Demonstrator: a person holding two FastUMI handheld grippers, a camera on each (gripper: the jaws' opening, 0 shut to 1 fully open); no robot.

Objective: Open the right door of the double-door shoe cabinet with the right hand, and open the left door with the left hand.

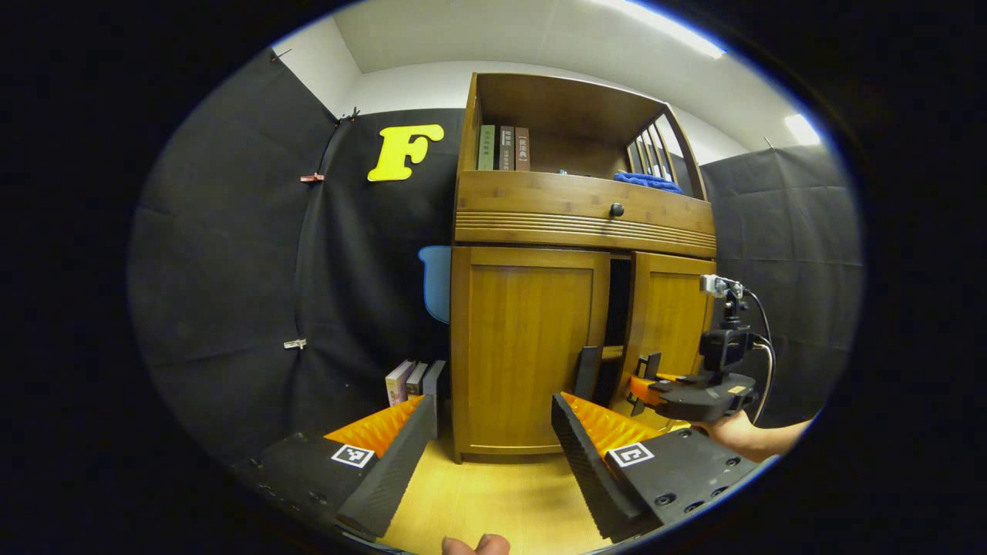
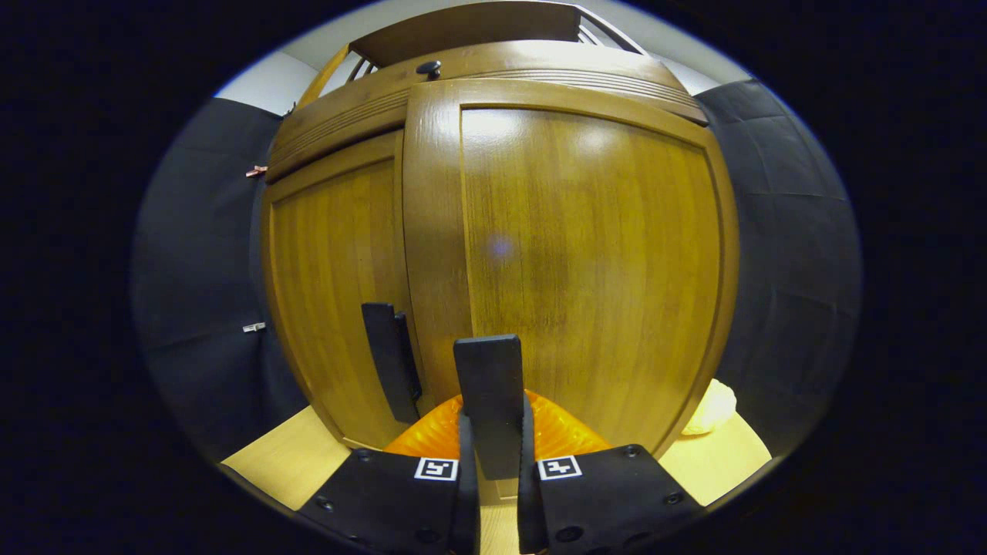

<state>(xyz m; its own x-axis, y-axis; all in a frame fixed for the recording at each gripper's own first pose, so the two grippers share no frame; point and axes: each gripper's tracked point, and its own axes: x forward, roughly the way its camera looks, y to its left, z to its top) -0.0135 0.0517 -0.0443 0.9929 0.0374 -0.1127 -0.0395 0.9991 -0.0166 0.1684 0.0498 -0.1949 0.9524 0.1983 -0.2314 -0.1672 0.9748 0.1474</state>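
**R door ajar, L door shut**

R door (image 2: pixel 586 262) swung out a bit; dark gap (image 1: pixel 617 308) betw doors. R gripper (image 2: pixel 491 455) clamped on its handle (image 2: pixel 488 401), dead ahead. L door (image 1: pixel 532 347) ahead of L gripper (image 1: pixel 486 432), fingers wide apart, holding nothing; floor (image 1: pixel 493 493) betw. Hand (image 1: pixel 740 432) low under R gripper.

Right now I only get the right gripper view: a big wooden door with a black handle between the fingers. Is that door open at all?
Observer: Yes, the right door stands slightly ajar, with a dark gap beside it.
Operator: And the other gripper?
Observer: The left gripper is open, back from the cabinet, touching nothing.
Operator: Anything up top?
Observer: Three books and a blue cloth.
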